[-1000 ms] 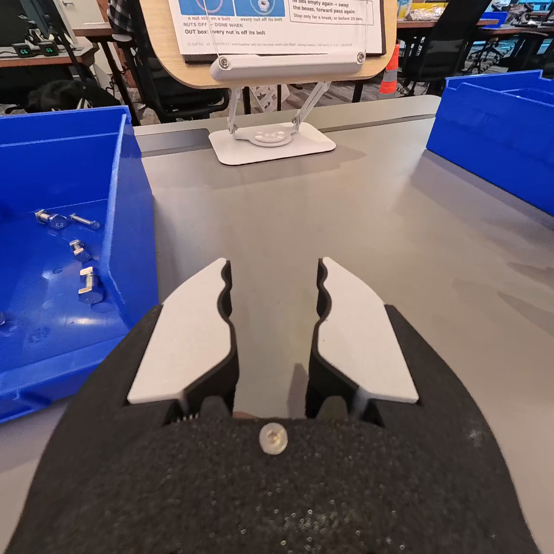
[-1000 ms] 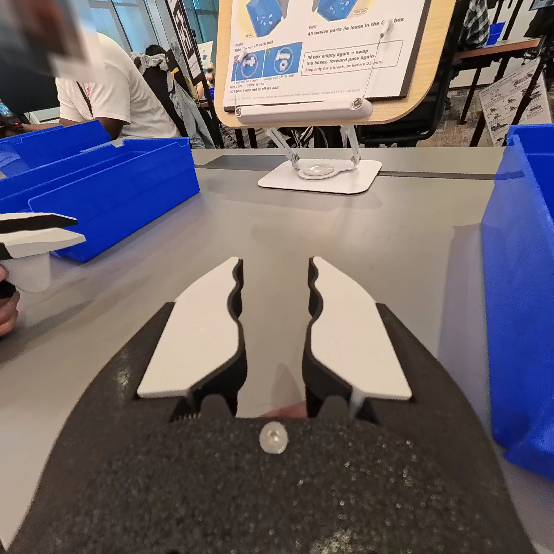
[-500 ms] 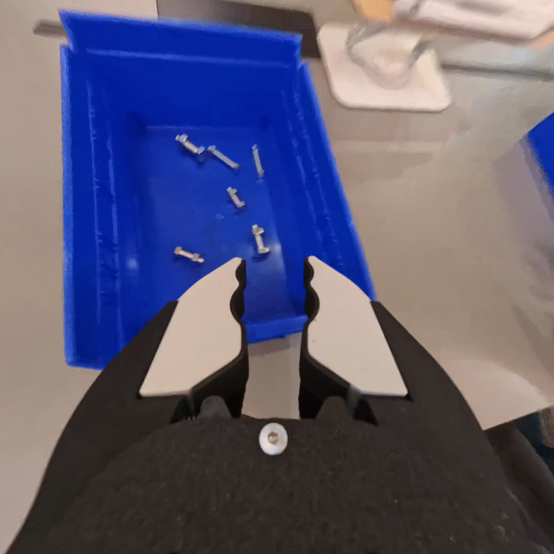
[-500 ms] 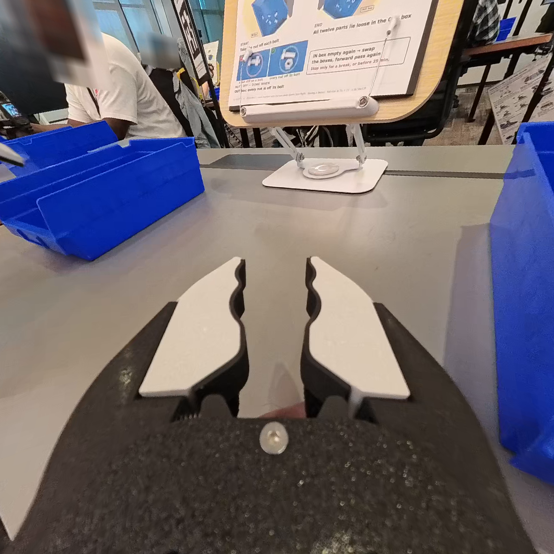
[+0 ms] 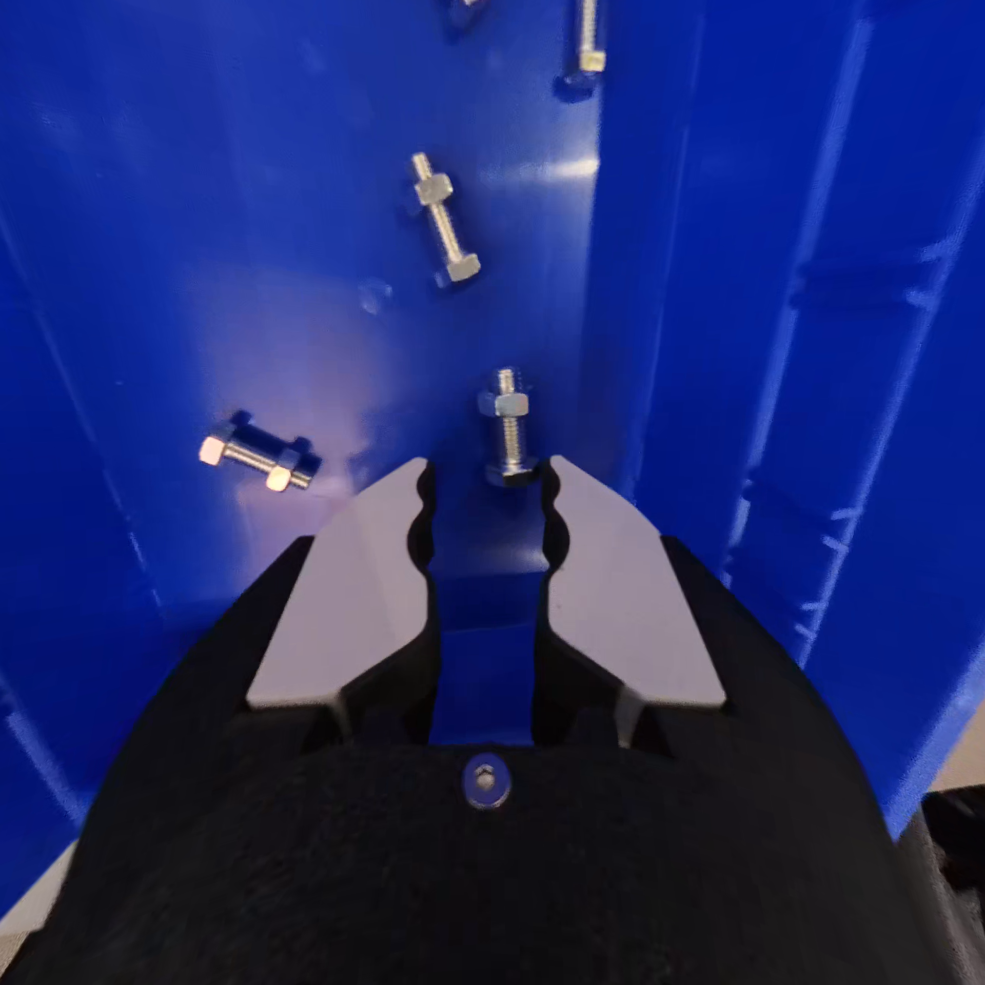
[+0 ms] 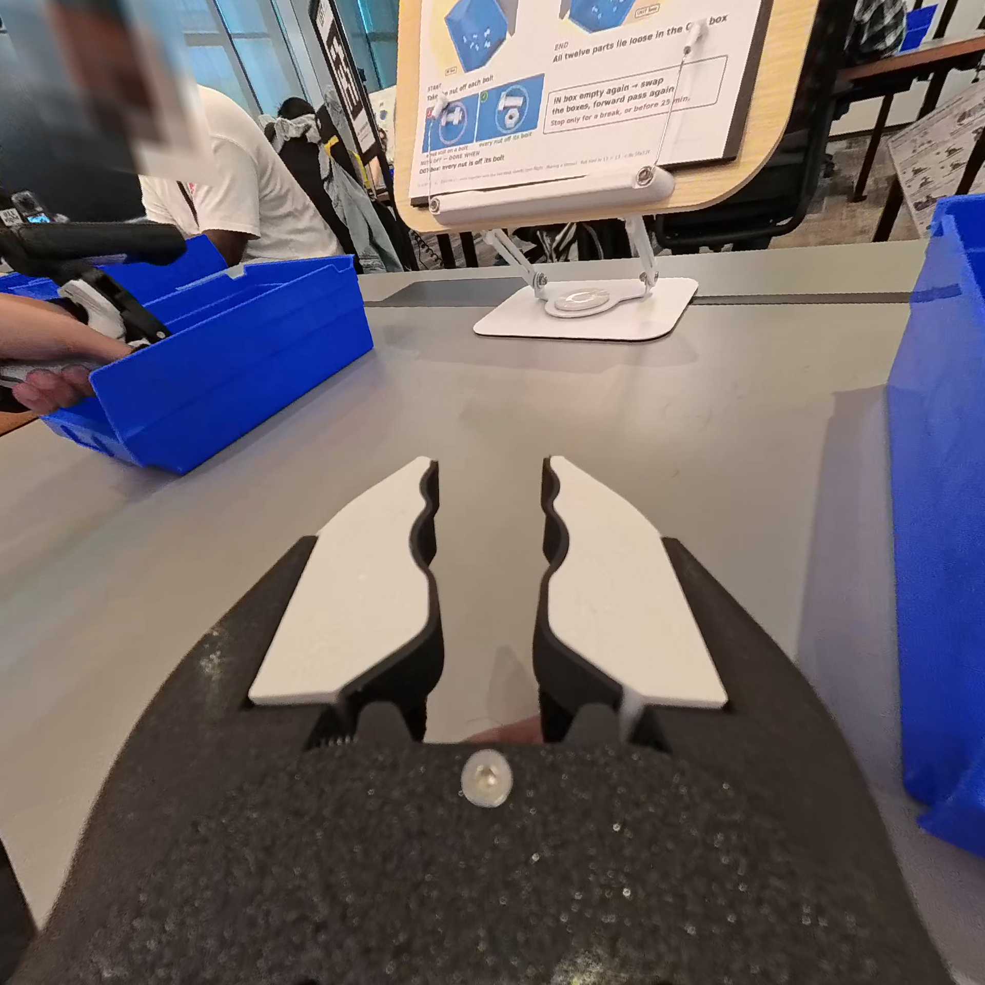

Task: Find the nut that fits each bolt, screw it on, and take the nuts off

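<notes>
My left gripper (image 5: 487, 469) is open and reaches down inside the left blue bin (image 5: 160, 213). Its tips stand on either side of the head of a silver bolt with a nut on it (image 5: 506, 426), close to the bin's right wall. A thinner bolt with a nut (image 5: 445, 218) lies farther in, another bolt with a nut (image 5: 256, 459) lies to the left, and one more (image 5: 589, 37) at the top edge. My right gripper (image 6: 489, 469) is open and empty, low over the grey table (image 6: 639, 426). The left gripper (image 6: 106, 314) shows far left in the right wrist view, dipped into the bin (image 6: 240, 368).
A second blue bin (image 6: 943, 479) stands at the right. A white stand holding an instruction board (image 6: 586, 304) stands at the table's far side. A person in a white shirt (image 6: 240, 213) sits behind the left bin. A hand (image 6: 48, 373) holds the left gripper. One gripper's finger ends stand about 40 cm off the other's.
My left gripper has swung from over the table to above the left bin, then gone down into it, close to a bolt. My right gripper has barely moved.
</notes>
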Motion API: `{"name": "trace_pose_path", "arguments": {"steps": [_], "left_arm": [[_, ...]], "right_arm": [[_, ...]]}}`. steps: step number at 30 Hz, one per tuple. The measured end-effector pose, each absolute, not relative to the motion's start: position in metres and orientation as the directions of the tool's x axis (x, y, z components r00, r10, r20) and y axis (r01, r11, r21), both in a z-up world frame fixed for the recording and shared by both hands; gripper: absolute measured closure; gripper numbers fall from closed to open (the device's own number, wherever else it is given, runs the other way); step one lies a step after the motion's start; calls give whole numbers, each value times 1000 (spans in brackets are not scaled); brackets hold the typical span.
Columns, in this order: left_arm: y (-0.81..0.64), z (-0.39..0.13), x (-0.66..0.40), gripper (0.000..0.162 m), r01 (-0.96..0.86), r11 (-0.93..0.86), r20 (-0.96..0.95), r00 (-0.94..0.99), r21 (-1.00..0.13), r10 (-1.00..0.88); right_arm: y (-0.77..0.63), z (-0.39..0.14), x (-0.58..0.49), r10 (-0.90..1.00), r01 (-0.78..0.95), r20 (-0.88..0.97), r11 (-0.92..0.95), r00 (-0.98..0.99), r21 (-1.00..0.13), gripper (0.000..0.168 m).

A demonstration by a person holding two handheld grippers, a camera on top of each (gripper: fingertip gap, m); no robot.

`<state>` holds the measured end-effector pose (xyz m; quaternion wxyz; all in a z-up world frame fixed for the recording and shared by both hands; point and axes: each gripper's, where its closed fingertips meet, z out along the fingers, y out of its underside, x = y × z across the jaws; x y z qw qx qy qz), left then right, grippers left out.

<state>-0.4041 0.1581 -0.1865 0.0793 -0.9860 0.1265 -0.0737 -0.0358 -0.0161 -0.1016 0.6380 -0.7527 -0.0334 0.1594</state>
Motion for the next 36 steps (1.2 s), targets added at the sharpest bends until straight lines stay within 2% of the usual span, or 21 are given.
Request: {"name": "trace_pose_path", "arguments": {"steps": [2,4,8,11,14,17,24,31,34,36], "left_arm": [[157,-188,-406,126,-242,-957,123,957,-161,-263],[156,-189,-407,143,-250,-955,118,956,-158,-269],[156,-190,-409,156,-351,-919,44,931,-179,-364],[159,-190,-410,156,-424,-871,20,896,-249,-443],[151,-189,-407,156,-463,-846,77,864,-264,-497],[153,-180,-421,156,-515,-808,32,838,-286,-545],[151,-162,-430,156,-496,-791,87,826,-357,-557],[148,-131,-409,156,-447,-688,77,805,-571,-588],[137,-98,-391,156,-430,-568,22,784,-702,-621],[126,-75,-377,156,-413,-469,-35,779,-781,-626]], "right_arm": [[-16,-102,-36,257,-162,-208,-190,944,-968,132],[-16,-102,-35,258,-169,-216,-191,942,-967,132],[-15,-102,-35,259,-172,-219,-194,941,-966,132],[-15,-102,-36,260,-167,-214,-192,942,-967,133],[-15,-103,-36,260,-161,-210,-195,943,-967,133],[-15,-103,-36,260,-159,-208,-197,943,-967,134],[-14,-104,-37,259,-159,-210,-204,943,-966,135],[-17,-101,-41,290,-157,-207,-187,934,-970,136],[-19,-99,-57,376,-137,-198,-183,905,-973,135],[-23,-94,-82,502,-124,-195,-171,842,-977,136]]}}
